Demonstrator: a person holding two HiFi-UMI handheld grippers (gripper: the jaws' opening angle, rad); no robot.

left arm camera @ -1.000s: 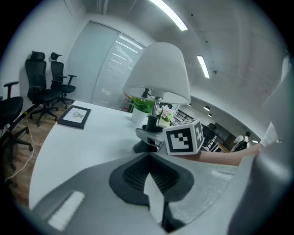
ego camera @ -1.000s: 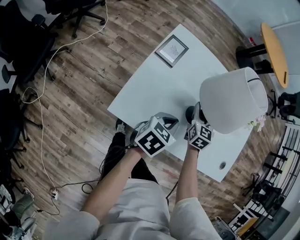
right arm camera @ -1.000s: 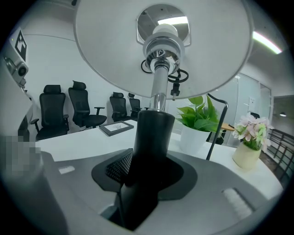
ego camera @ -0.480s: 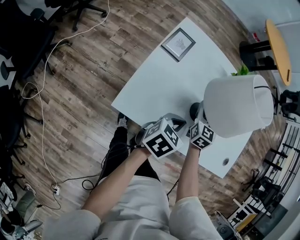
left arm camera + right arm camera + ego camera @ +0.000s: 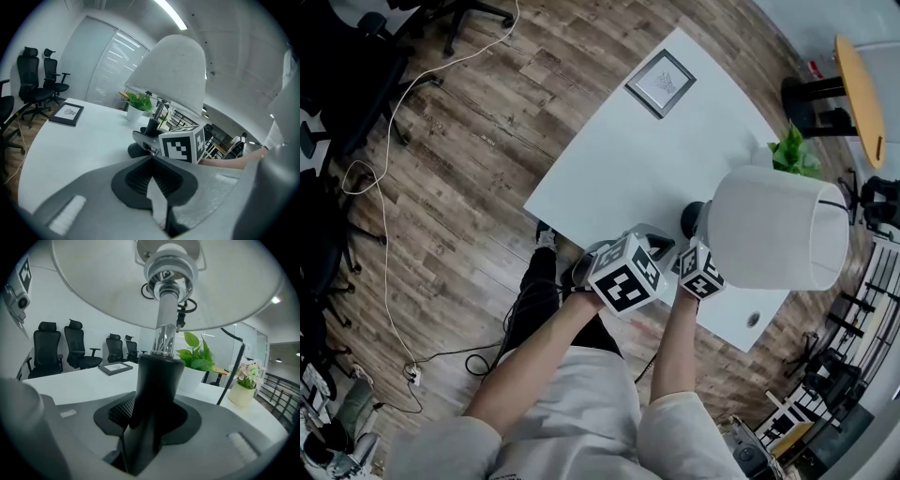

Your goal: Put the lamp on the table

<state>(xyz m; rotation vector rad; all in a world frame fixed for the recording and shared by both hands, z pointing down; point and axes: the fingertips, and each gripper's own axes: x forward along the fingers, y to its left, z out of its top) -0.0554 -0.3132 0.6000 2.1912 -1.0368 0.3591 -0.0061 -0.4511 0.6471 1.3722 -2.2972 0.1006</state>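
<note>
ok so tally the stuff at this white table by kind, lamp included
lamps: 1, white-shaded lamp with black stem
framed pictures: 1, dark-framed picture
potted plants: 2, green leafy plant in white pot, pale flowers in cream pot
total: 4

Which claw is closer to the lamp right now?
Right. The right claw is clamped on the black stem of the lamp, under its shade. The left claw sits shut and empty just left of the lamp's base, apart from it.

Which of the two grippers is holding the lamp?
The right gripper: its jaws are clamped on the black stem of the lamp. The left gripper has its jaws together with nothing between them.
</note>
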